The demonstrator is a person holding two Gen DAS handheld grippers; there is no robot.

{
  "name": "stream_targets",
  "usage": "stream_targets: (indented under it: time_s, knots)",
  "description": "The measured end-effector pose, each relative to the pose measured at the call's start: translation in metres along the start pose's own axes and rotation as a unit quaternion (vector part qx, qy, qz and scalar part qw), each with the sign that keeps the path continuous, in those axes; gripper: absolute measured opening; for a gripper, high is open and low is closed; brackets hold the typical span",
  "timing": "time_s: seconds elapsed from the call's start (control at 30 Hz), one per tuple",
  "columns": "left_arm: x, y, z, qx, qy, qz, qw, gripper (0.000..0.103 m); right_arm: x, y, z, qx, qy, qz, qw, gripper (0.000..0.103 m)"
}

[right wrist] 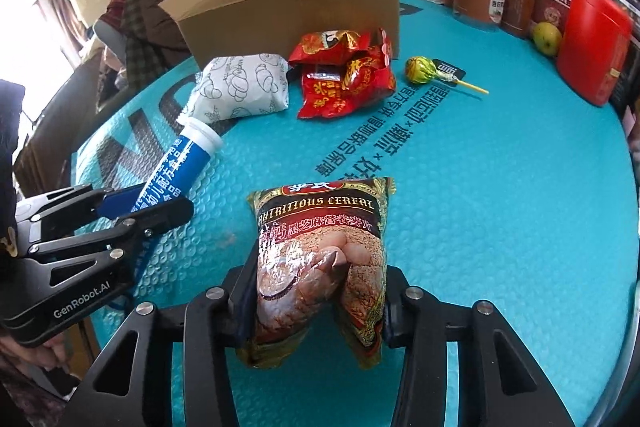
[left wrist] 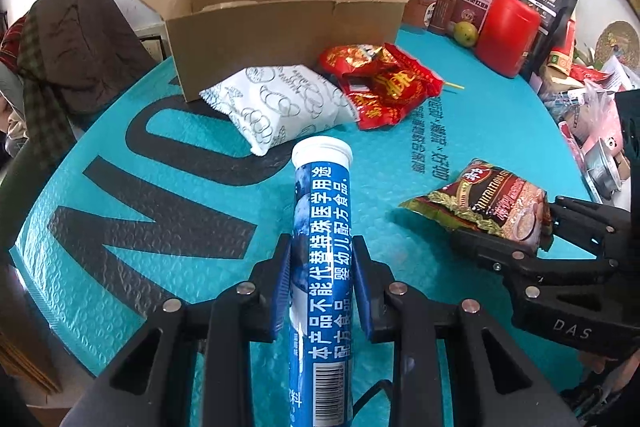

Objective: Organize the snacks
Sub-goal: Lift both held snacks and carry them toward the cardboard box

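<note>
Two grippers, both loaded. The left gripper (left wrist: 322, 267) is clamped around a blue cylindrical tablet tube with a white cap (left wrist: 322, 247), cap pointing forward, held over the teal bubble-textured table mat (left wrist: 500, 131). The right gripper (right wrist: 316, 291) is squeezed onto a glossy brown-and-gold cereal packet (right wrist: 320, 259), which buckles between the fingers, also above the mat. Further back, an open brown cardboard box (left wrist: 256, 39) sits with a white pillow-shaped snack bag (left wrist: 280, 103) and a crinkly red snack bag (left wrist: 384, 83) right in front of it, touching each other. A green-wrapped lollipop (right wrist: 420, 69) lies just beside the red bag.
</note>
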State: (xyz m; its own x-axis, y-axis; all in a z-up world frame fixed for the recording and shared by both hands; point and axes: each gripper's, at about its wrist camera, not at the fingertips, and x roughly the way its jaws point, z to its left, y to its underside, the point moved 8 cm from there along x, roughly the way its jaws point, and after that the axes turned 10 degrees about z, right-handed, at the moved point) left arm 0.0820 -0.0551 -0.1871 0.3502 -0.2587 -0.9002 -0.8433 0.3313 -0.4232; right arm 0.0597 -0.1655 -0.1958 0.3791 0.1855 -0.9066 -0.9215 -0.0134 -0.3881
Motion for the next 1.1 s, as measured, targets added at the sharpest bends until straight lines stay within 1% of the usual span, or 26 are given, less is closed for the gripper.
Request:
stream_targets:
  time_s: [0.1, 0.2, 0.33, 0.43, 0.5, 0.8, 0.97, 1.1]
  knots:
    - [-0.006, -0.002, -0.003, -0.001, 0.009, -0.007, 0.9999, 0.028, -0.005, 0.0, -0.001, 0.001, -0.007, -0.008, 1.0, 0.045]
    - [-0.015, -0.005, -0.006, 0.001, 0.01, -0.022, 0.9997, 0.028, -0.013, -0.001, 0.0, 0.0, -0.011, -0.019, 1.0, 0.045]
    - [-0.034, -0.01, -0.009, 0.003, 0.013, -0.049, 0.9987, 0.028, -0.025, -0.003, 0.003, -0.003, -0.013, -0.035, 0.999, 0.045]
    - [-0.049, -0.013, -0.011, 0.006, 0.014, -0.073, 0.9972, 0.028, -0.037, -0.005, 0.007, -0.006, -0.023, -0.05, 0.998, 0.045]
    - [-0.059, -0.017, -0.012, 0.008, 0.016, -0.089, 0.9959, 0.028, -0.045, -0.006, 0.011, -0.008, -0.027, -0.062, 0.998, 0.045]
    - [-0.105, -0.036, -0.015, 0.016, 0.018, -0.156, 0.9875, 0.028, -0.089, -0.019, 0.024, -0.037, -0.014, -0.114, 0.993, 0.045]
    - [-0.124, -0.045, -0.017, 0.023, 0.02, -0.181, 0.9831, 0.028, -0.11, -0.03, 0.027, -0.049, -0.004, -0.138, 0.989, 0.045]
    - [-0.139, -0.052, -0.022, 0.034, 0.022, -0.2, 0.9791, 0.028, -0.12, -0.038, 0.027, -0.052, -0.002, -0.144, 0.988, 0.045]
